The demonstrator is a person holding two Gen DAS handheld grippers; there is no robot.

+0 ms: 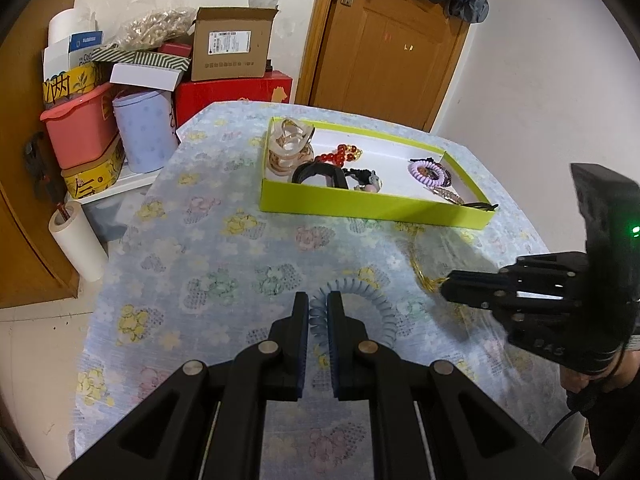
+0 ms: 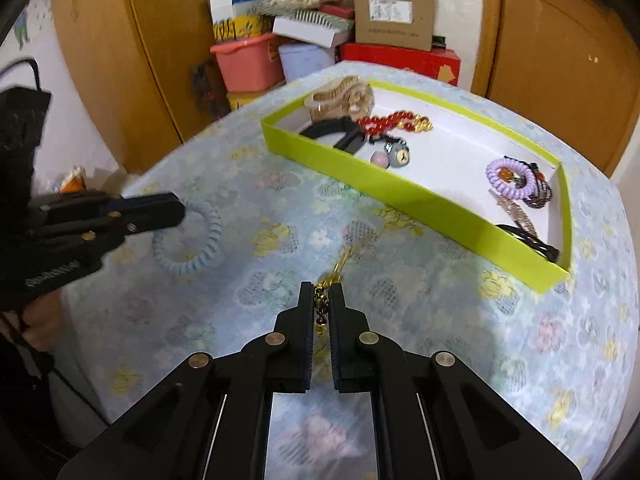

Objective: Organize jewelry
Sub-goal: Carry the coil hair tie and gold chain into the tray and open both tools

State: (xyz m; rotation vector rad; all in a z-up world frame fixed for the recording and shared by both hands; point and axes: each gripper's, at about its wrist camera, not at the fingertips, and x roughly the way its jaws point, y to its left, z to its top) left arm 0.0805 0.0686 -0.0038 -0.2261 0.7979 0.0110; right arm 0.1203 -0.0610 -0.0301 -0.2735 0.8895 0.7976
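Note:
My left gripper (image 1: pixel 318 300) is shut on a pale blue spiral hair tie (image 1: pixel 360 300), which lies on the flowered tablecloth; it also shows in the right wrist view (image 2: pixel 192 240) with the left gripper (image 2: pixel 176 210) on its edge. My right gripper (image 2: pixel 322 294) is shut on a gold chain (image 2: pixel 340 264) that trails across the cloth; in the left wrist view the right gripper (image 1: pixel 444 290) holds the chain (image 1: pixel 416 260). A lime-green tray (image 1: pixel 360 204) (image 2: pixel 400 192) holds a beige hair claw (image 1: pixel 290 146), red beads (image 1: pixel 338 154), a black band and a purple spiral tie (image 1: pixel 426 172).
The table (image 1: pixel 192 240) is covered in a flowered cloth. Beyond its far left edge stand a pink bin (image 1: pixel 80 128), a lilac container (image 1: pixel 142 132), a red box (image 1: pixel 236 92) and a cardboard box (image 1: pixel 230 46). A wooden door (image 1: pixel 384 48) is behind.

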